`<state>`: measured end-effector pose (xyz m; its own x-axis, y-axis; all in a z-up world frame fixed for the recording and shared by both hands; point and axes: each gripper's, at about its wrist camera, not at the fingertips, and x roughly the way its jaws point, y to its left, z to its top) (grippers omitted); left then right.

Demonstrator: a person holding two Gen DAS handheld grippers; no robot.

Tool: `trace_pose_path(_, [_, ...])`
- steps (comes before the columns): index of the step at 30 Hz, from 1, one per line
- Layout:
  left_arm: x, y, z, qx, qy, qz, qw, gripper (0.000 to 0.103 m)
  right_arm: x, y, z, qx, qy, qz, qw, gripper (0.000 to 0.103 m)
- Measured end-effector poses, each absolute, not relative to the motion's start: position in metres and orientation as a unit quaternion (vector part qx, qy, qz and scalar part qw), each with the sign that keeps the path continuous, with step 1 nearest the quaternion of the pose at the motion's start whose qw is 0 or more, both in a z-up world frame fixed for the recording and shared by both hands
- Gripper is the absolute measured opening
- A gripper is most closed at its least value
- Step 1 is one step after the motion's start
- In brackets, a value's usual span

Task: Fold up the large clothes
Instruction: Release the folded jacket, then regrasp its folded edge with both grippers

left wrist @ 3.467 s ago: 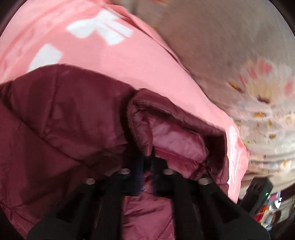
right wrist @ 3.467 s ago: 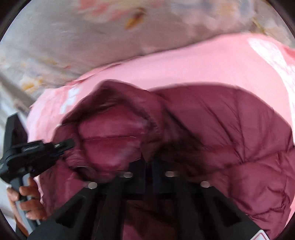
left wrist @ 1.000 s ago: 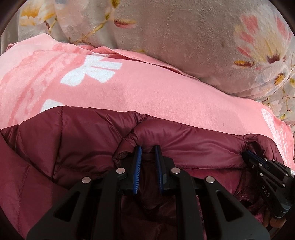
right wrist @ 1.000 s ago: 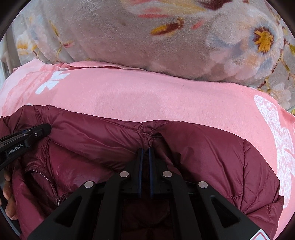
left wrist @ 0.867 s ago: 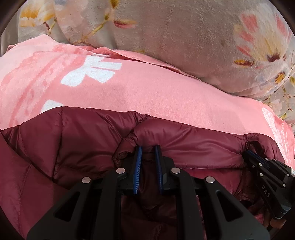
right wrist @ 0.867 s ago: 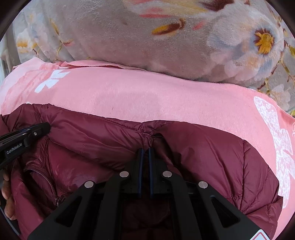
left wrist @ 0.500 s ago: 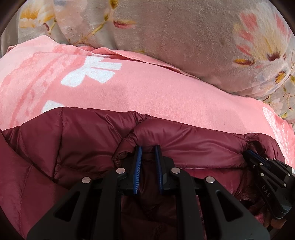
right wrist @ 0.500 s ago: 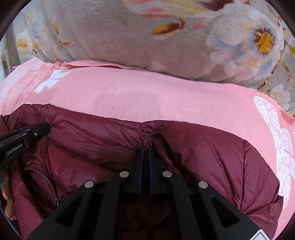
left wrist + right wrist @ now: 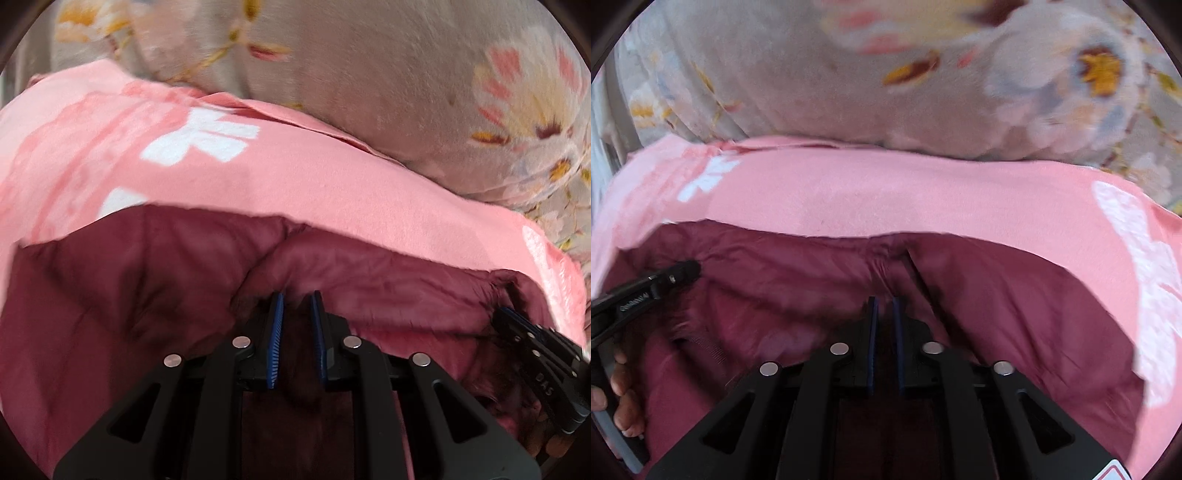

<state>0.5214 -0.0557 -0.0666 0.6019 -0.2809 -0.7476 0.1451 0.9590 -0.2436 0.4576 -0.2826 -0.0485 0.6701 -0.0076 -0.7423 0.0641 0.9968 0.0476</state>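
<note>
A maroon quilted puffer jacket lies spread on a pink blanket printed with white bow shapes, filling the lower half of both wrist views. Its folded upper edge runs across the frame just in front of both tools.

The left gripper sits low over the jacket with its blue-padded fingers a narrow gap apart; the padded fold of the jacket bulges right at their tips, and dark fabric shows between them, but whether they actually pinch it cannot be told from this angle. In the right wrist view the same tool comes in from the left edge, its tip against the jacket's fold, with the person's left hand wrapped around its handle.

The right gripper has its fingers close together with a thin slot between them, set at a puckered seam of the jacket; the fabric gathers toward that point, yet the contact itself is hidden. It also shows at the right edge of the left wrist view, nosed into the jacket's fold.

Behind the blanket rises a grey plush floral cushion, its flowers pink, yellow and pale blue, pressing against the blanket's far edge. Both views are somewhat blurred.
</note>
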Motion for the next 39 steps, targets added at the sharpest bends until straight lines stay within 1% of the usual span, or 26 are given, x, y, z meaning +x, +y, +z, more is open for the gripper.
trace_pose_path(1, [0.511,-0.049,-0.061,-0.083,0.436,-0.124,0.888,0.020,0.447,-0.285,-0.041,0.034,0.406,-0.018,0.913,0.017])
trace_pose_path(2, [0.500,-0.043,-0.053,-0.078,0.442,-0.128,0.884,0.023,0.431,-0.287,-0.032,0.031,0.408,-0.016,0.912,0.023])
trace_pose_path(3, [0.491,-0.039,-0.047,-0.072,0.443,-0.130,0.884,0.029,0.409,-0.292,-0.021,0.026,0.409,-0.014,0.912,0.029])
trace_pose_path(4, [0.476,-0.029,-0.037,-0.067,0.441,-0.132,0.885,0.036,0.389,-0.297,-0.013,0.022,0.408,-0.013,0.912,0.033])
trace_pose_path(5, [0.460,-0.017,-0.027,-0.066,0.438,-0.135,0.886,0.040,0.371,-0.302,-0.008,0.018,0.408,-0.015,0.913,0.042])
trace_pose_path(6, [0.448,-0.008,-0.020,-0.066,0.436,-0.137,0.887,0.049,0.346,-0.308,-0.003,0.012,0.409,-0.019,0.912,0.049])
trace_pose_path(7, [0.429,0.009,-0.012,-0.072,0.433,-0.130,0.889,0.058,0.326,-0.315,0.000,0.009,0.410,-0.024,0.912,0.050])
trace_pose_path(8, [0.413,0.024,-0.007,-0.079,0.433,-0.131,0.889,0.061,0.305,-0.321,0.001,0.007,0.413,-0.029,0.910,0.052])
trace_pose_path(10, [0.378,0.060,-0.001,-0.096,0.437,-0.126,0.886,0.062,0.253,-0.338,0.002,0.020,0.421,-0.036,0.906,0.053])
trace_pose_path(12, [0.349,0.092,-0.002,-0.111,0.447,-0.121,0.879,0.063,0.201,-0.355,-0.001,0.048,0.430,-0.045,0.901,0.058])
trace_pose_path(16, [0.281,0.160,-0.027,-0.144,0.482,-0.094,0.859,0.063,0.109,-0.376,-0.018,0.097,0.453,-0.068,0.883,0.058])
trace_pose_path(20, [0.219,0.200,-0.062,-0.190,0.522,-0.086,0.827,0.063,0.034,-0.377,-0.039,0.146,0.465,-0.084,0.869,0.059])
trace_pose_path(23, [0.185,0.215,-0.086,-0.241,0.541,-0.103,0.799,0.063,0.000,-0.372,-0.052,0.198,0.466,-0.076,0.859,0.059])
trace_pose_path(27, [0.170,0.212,-0.085,-0.260,0.522,-0.109,0.805,0.062,-0.017,-0.366,-0.067,0.287,0.455,-0.045,0.841,0.060])
trace_pose_path(28, [0.169,0.209,-0.086,-0.267,0.524,-0.111,0.801,0.056,-0.016,-0.363,-0.070,0.294,0.453,-0.046,0.841,0.060])
trace_pose_path(29, [0.169,0.206,-0.087,-0.272,0.527,-0.114,0.797,0.050,-0.014,-0.359,-0.072,0.294,0.454,-0.050,0.840,0.059])
trace_pose_path(30, [0.169,0.203,-0.088,-0.272,0.530,-0.115,0.795,0.033,-0.012,-0.355,-0.073,0.293,0.454,-0.052,0.840,0.048])
trace_pose_path(31, [0.168,0.199,-0.088,-0.267,0.535,-0.112,0.794,0.022,-0.011,-0.351,-0.073,0.293,0.451,-0.053,0.842,0.036])
trace_pose_path(32, [0.166,0.197,-0.086,-0.267,0.533,-0.116,0.794,0.016,-0.010,-0.347,-0.071,0.289,0.450,-0.055,0.843,0.011])
trace_pose_path(33, [0.164,0.197,-0.083,-0.269,0.529,-0.120,0.796,0.011,-0.012,-0.346,-0.067,0.293,0.442,-0.055,0.846,0.006])
trace_pose_path(34, [0.159,0.197,-0.075,-0.268,0.522,-0.128,0.800,0.009,-0.016,-0.347,-0.062,0.296,0.433,-0.054,0.850,0.005])
trace_pose_path(36, [0.148,0.199,-0.060,-0.268,0.506,-0.142,0.807,0.007,-0.029,-0.344,-0.046,0.292,0.411,-0.047,0.862,0.003])
trace_pose_path(39, [0.126,0.205,-0.023,-0.265,0.480,-0.175,0.818,0.006,-0.054,-0.339,-0.008,0.267,0.379,-0.033,0.885,0.002])
